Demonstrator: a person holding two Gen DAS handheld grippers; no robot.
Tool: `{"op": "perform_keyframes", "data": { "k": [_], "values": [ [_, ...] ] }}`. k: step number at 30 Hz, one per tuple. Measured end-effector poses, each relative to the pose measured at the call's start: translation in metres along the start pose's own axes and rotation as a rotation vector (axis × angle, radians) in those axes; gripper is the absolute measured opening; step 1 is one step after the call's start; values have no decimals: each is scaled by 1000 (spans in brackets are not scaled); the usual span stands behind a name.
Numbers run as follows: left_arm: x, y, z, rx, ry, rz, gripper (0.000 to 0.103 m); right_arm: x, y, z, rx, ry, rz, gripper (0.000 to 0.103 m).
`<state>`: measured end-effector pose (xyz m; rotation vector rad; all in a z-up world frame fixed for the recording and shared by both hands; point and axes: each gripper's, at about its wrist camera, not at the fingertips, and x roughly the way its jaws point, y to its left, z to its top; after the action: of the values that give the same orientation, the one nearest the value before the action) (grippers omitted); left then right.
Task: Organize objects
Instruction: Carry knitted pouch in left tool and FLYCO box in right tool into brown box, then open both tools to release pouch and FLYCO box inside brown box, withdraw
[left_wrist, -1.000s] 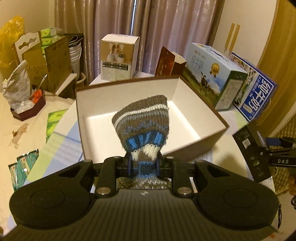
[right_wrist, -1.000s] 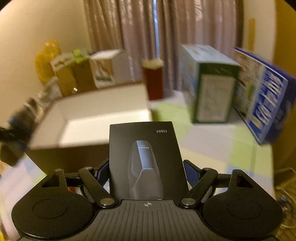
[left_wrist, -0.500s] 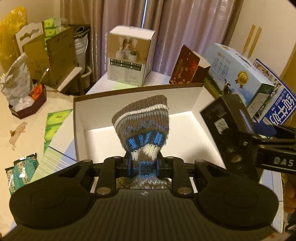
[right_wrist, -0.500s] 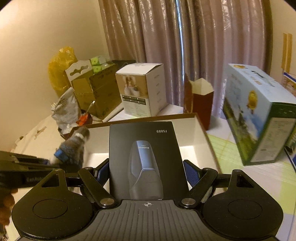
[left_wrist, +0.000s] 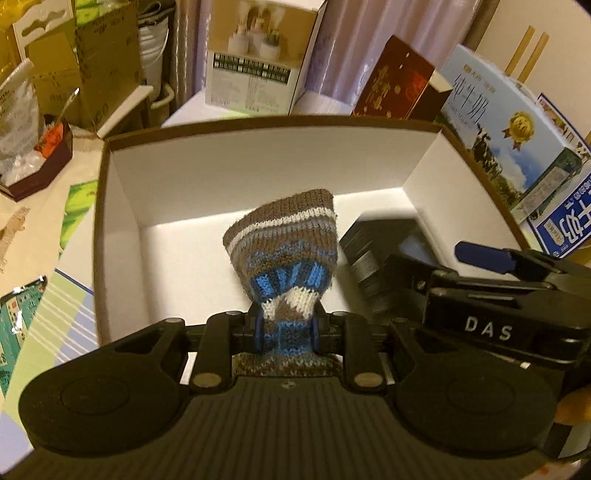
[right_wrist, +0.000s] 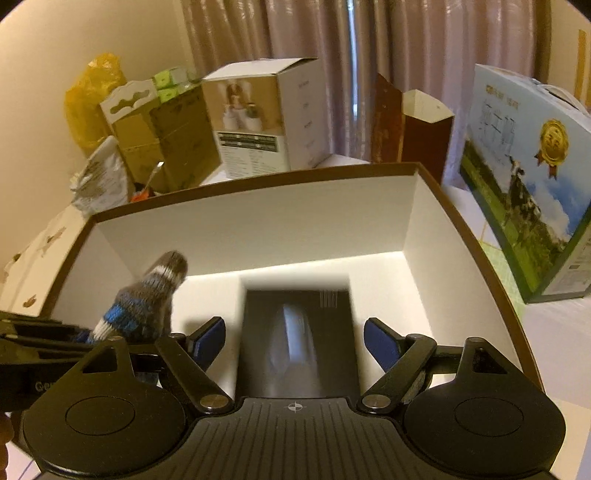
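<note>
my right gripper (right_wrist: 294, 341) has its fingers wide, the black box (right_wrist: 298, 339) lying loose inside the open carton (right_wrist: 295, 225). my left gripper (left_wrist: 287, 328) pinches the knitted sock (left_wrist: 286, 254) above the carton; dropping it remains.

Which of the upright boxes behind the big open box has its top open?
The dark red-brown carton, between the white printed box and the pale blue cow-print box. Its top flaps stand open, showing a pale inside; the others look closed.
</note>
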<state>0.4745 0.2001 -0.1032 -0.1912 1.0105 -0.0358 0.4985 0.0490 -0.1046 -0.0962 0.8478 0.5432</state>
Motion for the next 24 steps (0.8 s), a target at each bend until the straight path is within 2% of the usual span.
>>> {"op": "perform_keyframes", "data": {
  "k": [6,9,11,12,13,18,24],
  "values": [
    [14,0,0,-13,34,-15,20,-7,-6,-5,12,25,-23,79],
    [16,-2,1,-18,33,-21,25,-14,-7,-9,5,24,-29,80],
    [16,-4,2,-15,30,-27,39,-20,-8,-11,2,18,-35,80],
    [15,-4,2,-14,26,-31,53,-23,-8,-12,3,14,-31,81],
    [13,-5,3,-10,15,-30,63,-27,-9,-13,3,11,-27,84],
    [-4,-5,1,38,-16,-1,75,-47,-7,-18,-35,-13,-13,90],
    [-30,-3,-8,66,-41,20,76,-70,-5,-25,-36,-45,14,94]
  ]
}}
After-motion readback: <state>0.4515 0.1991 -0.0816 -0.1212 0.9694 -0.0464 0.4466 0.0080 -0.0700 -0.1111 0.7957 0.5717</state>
